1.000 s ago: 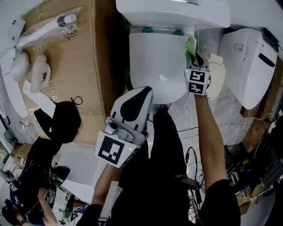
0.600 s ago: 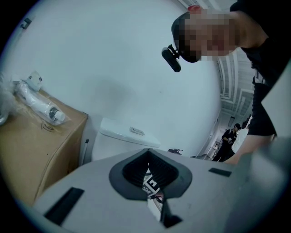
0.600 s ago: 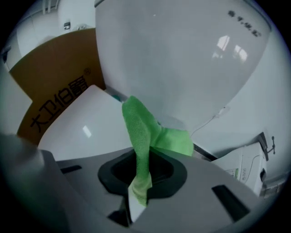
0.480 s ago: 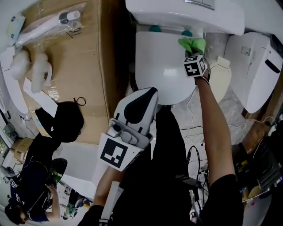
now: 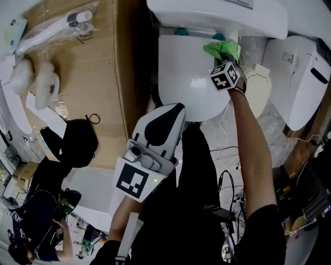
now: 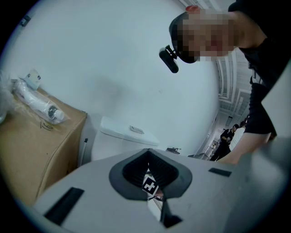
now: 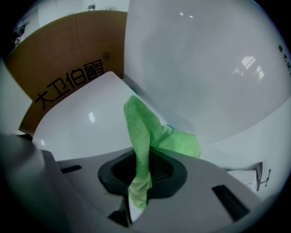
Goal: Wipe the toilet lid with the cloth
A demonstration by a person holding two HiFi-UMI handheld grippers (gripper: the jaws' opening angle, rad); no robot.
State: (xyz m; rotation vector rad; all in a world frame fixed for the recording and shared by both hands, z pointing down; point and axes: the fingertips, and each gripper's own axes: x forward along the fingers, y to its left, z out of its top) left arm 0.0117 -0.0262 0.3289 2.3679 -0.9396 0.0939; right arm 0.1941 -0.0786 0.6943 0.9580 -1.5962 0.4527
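The white toilet lid point(image 5: 189, 72) lies closed below the cistern point(image 5: 217, 13). A green cloth point(image 5: 222, 50) rests on the lid's back right part, near the hinge. My right gripper point(image 5: 223, 58) is shut on the cloth, with its marker cube just behind. In the right gripper view the cloth point(image 7: 144, 136) runs up out of the right gripper point(image 7: 138, 182) onto the lid point(image 7: 86, 125). My left gripper point(image 5: 171, 109) hangs shut and empty by the lid's front edge, off the lid. The left gripper point(image 6: 152, 191) points toward the cistern point(image 6: 125, 132).
A tall cardboard box point(image 5: 98, 77) stands left of the toilet, with bagged parts point(image 5: 51, 28) on top. Another white toilet seat unit point(image 5: 302, 77) lies at the right. Cables point(image 5: 227, 150) trail on the floor. A black bag point(image 5: 75, 142) and people point(image 5: 31, 227) are at the lower left.
My right gripper has carried the cloth from the lid's right edge up toward the back right, then slightly left. The left gripper has stayed where it was.
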